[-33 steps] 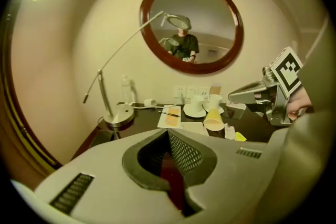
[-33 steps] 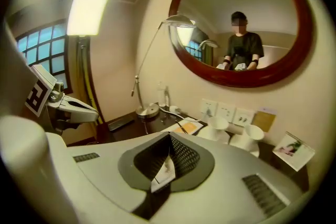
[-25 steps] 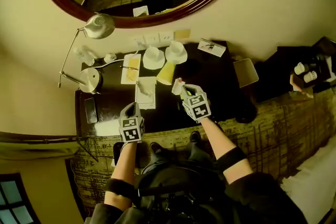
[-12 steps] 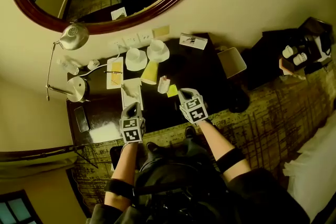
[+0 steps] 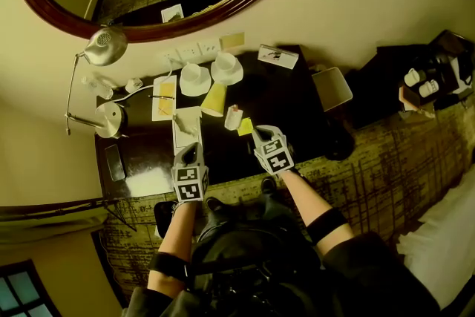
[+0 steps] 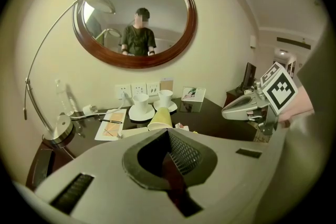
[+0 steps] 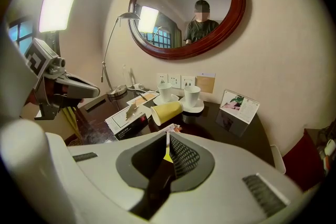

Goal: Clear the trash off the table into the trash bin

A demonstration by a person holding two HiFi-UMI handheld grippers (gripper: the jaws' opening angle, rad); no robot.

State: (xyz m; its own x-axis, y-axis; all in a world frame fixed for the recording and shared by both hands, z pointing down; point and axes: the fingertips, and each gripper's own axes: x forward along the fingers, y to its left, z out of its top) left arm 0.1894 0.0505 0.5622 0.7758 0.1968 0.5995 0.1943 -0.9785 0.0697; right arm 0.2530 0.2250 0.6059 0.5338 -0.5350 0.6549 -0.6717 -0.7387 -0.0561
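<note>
On the dark table [image 5: 289, 104] a yellow paper cup [image 5: 214, 99] lies on its side. Just in front of it are a crumpled white wrapper [image 5: 233, 117] and a small yellow scrap [image 5: 246, 127]. My right gripper [image 5: 257, 133] hovers right behind the scrap. Its jaws have just been opening and stand a narrow slit apart; through that slit, in the right gripper view, the yellow scrap [image 7: 167, 155] shows, and nothing is gripped. My left gripper [image 5: 188, 149] is shut and empty, near the table's front edge by a white box [image 5: 186, 130].
Two white cups on saucers [image 5: 195, 78] [image 5: 226, 67], a notepad with a pen [image 5: 164, 97], a card stand [image 5: 278, 56] and a desk lamp [image 5: 104, 47] line the back. A pale square object [image 5: 332, 87] and a dark round shape [image 5: 338, 145] are off the table's right end.
The left gripper has shifted right along the table's front edge. The right gripper has drawn back slightly and sunk. The cup, wrapper and scrap lie where they were.
</note>
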